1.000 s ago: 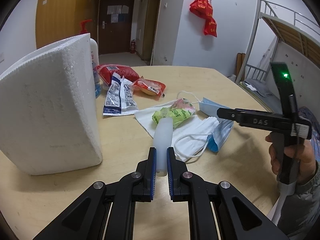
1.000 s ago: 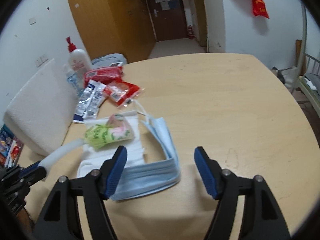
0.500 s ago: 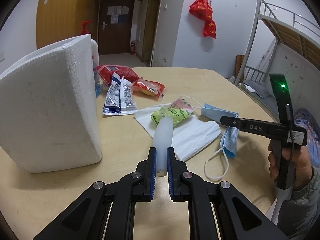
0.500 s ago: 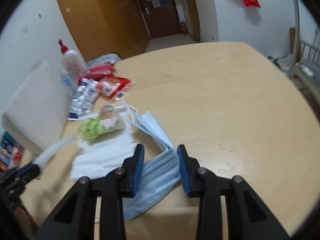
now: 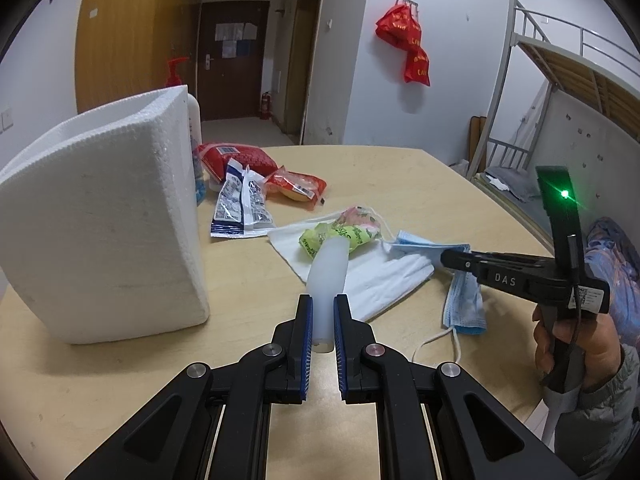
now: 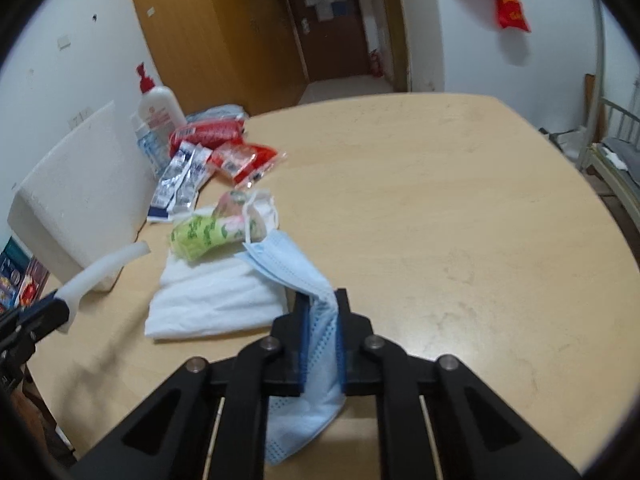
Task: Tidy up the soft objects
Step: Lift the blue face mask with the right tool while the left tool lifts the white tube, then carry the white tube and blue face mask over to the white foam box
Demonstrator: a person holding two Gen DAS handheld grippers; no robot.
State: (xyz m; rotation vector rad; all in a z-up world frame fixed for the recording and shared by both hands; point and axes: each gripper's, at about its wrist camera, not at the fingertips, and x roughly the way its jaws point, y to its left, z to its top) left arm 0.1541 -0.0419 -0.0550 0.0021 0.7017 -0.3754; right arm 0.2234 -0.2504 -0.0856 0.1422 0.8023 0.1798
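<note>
My left gripper (image 5: pixel 321 312) is shut on a translucent white soft tube (image 5: pixel 328 270) and holds it above the table near the front edge; the tube also shows in the right wrist view (image 6: pixel 102 270). My right gripper (image 6: pixel 321 308) is shut on a light blue face mask (image 6: pixel 320 340), lifted off the table; in the left wrist view the mask (image 5: pixel 464 300) hangs from it with a loop trailing. A white folded cloth (image 6: pixel 216 300) lies on the table with a green and pink packet (image 6: pixel 208 232) on its far end.
A white foam box (image 5: pixel 100 224) stands at the left. Behind it are a pump bottle (image 6: pixel 158 110), red snack packs (image 6: pixel 240 160) and blue-white sachets (image 6: pixel 182 180). The round wooden table (image 6: pixel 440 200) extends right. A bunk bed (image 5: pixel 560 92) stands beyond.
My right gripper closed on the blue mask and lifted it up and away from the white cloth. The left gripper kept holding the tube and barely moved.
</note>
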